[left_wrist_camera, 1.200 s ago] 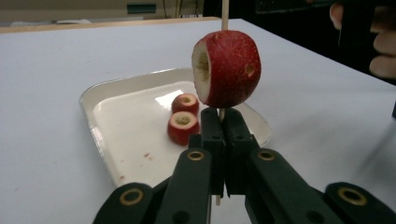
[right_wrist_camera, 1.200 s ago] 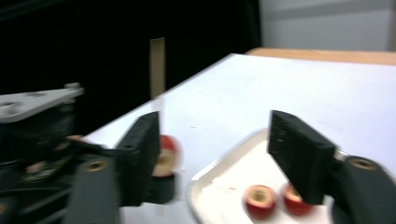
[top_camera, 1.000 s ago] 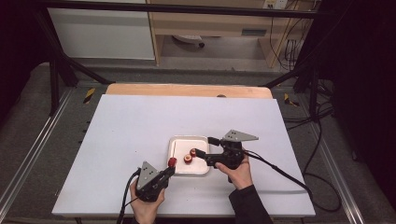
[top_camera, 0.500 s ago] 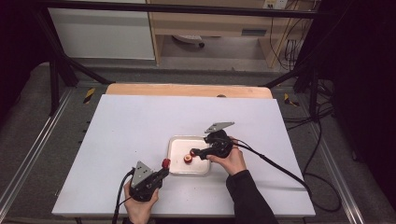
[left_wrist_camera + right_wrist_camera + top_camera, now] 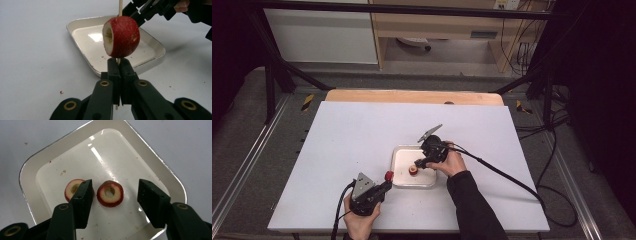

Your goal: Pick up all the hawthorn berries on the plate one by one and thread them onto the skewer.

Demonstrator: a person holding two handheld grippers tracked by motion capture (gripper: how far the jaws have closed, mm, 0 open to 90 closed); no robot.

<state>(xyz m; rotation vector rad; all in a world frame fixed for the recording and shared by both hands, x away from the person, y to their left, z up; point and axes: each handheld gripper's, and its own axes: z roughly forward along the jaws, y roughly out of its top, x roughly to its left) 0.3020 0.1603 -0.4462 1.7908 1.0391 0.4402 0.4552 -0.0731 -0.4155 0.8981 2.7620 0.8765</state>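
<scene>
My left gripper (image 5: 383,185) (image 5: 117,65) rests near the table's front edge, shut on a thin wooden skewer (image 5: 120,6). A red cored fruit piece (image 5: 122,36) (image 5: 389,175) is threaded on the skewer just above the jaws. Beyond it stands a shallow white tray (image 5: 401,161) (image 5: 82,25) (image 5: 150,157). My right gripper (image 5: 419,164) (image 5: 115,189) points down into the tray, open. Its jaws have just been closing and stand either side of a cored red fruit ring (image 5: 110,193) (image 5: 413,170) without touching it. A second fruit piece (image 5: 72,188) lies half behind one jaw.
The tray sits on a white tabletop (image 5: 362,135) with a wooden strip (image 5: 412,96) along its far edge. A cable (image 5: 502,172) trails right from the right gripper. Red crumbs dot the tray floor. Dark metal frame legs (image 5: 272,80) stand beyond the table.
My right gripper has moved left over the tray and tipped down onto the fruit ring, with its jaws narrower. The left gripper with the skewer has hardly moved.
</scene>
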